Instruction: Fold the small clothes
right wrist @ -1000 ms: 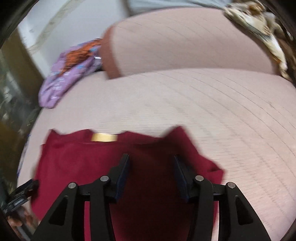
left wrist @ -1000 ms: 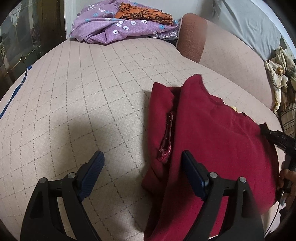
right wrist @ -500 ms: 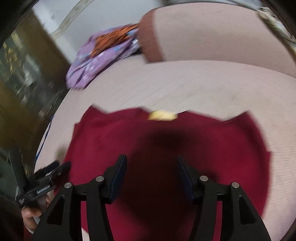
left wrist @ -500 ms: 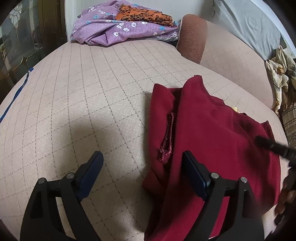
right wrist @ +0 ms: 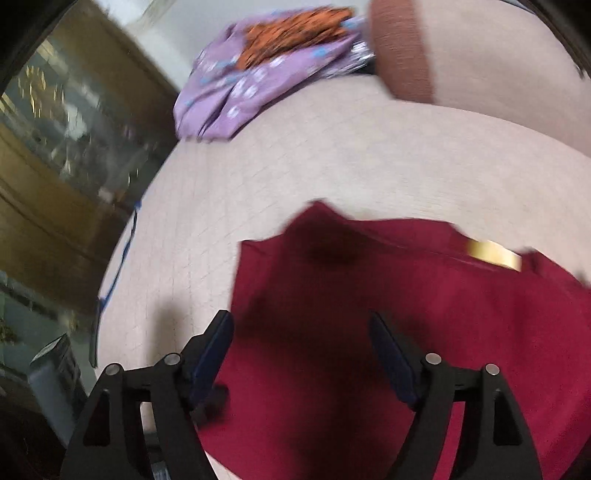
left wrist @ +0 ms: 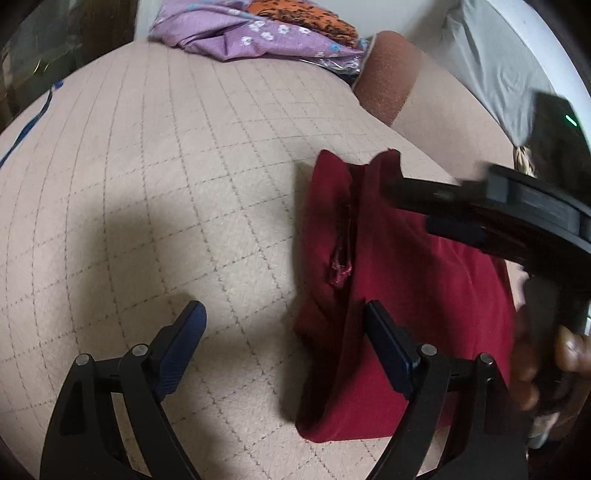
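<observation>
A dark red garment (left wrist: pixel 413 295) lies partly folded on the beige quilted bed (left wrist: pixel 166 184), its left side doubled over with a shiny trim strip (left wrist: pixel 341 258) showing. My left gripper (left wrist: pixel 284 332) is open and empty, low over the garment's left edge. My right gripper (right wrist: pixel 301 343) is open and empty, hovering over the garment (right wrist: pixel 388 314); a yellow label (right wrist: pixel 495 254) shows at its far edge. The right gripper also shows in the left wrist view (left wrist: pixel 443 210), reaching in from the right above the cloth.
A purple floral cloth (left wrist: pixel 258 33) with an orange patterned one (left wrist: pixel 303 16) on top lies at the bed's far end. A brown-ended bolster (left wrist: pixel 391 85) lies at the back right, a wooden cabinet (right wrist: pixel 55 166) to the left.
My right gripper has swung left across the red garment and now reaches over it in the left wrist view. My left gripper has stayed in about the same place, open.
</observation>
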`<move>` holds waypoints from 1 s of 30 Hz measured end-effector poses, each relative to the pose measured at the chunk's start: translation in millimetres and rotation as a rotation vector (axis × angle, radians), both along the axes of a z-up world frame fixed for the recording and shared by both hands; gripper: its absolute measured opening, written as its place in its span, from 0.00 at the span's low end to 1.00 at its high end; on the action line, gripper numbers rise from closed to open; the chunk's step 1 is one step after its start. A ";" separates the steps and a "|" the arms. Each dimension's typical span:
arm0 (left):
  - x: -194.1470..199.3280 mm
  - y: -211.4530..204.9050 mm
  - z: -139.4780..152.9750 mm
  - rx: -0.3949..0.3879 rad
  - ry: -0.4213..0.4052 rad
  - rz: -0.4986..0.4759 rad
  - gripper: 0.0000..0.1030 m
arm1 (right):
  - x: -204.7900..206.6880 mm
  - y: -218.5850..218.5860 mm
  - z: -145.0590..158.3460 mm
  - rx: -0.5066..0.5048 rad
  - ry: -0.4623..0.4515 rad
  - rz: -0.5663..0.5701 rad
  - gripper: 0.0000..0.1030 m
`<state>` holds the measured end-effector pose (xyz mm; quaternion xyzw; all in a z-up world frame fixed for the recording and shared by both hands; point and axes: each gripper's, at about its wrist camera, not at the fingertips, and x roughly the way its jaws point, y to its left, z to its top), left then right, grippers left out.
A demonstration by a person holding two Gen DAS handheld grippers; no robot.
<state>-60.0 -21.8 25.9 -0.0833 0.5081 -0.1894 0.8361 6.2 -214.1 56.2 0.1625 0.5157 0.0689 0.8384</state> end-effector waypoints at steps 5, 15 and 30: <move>-2.5 -8.0 -1.3 0.010 0.003 -0.040 0.85 | 45.1 41.4 -24.8 -0.097 0.083 0.067 0.81; -2.9 -19.5 -2.8 -0.002 -0.025 -0.084 0.85 | 31.4 34.3 -26.1 -0.245 -0.011 0.131 0.43; -0.5 -54.8 -1.4 -0.002 -0.085 -0.227 0.33 | 4.6 -18.6 -13.3 0.049 -0.025 0.058 0.25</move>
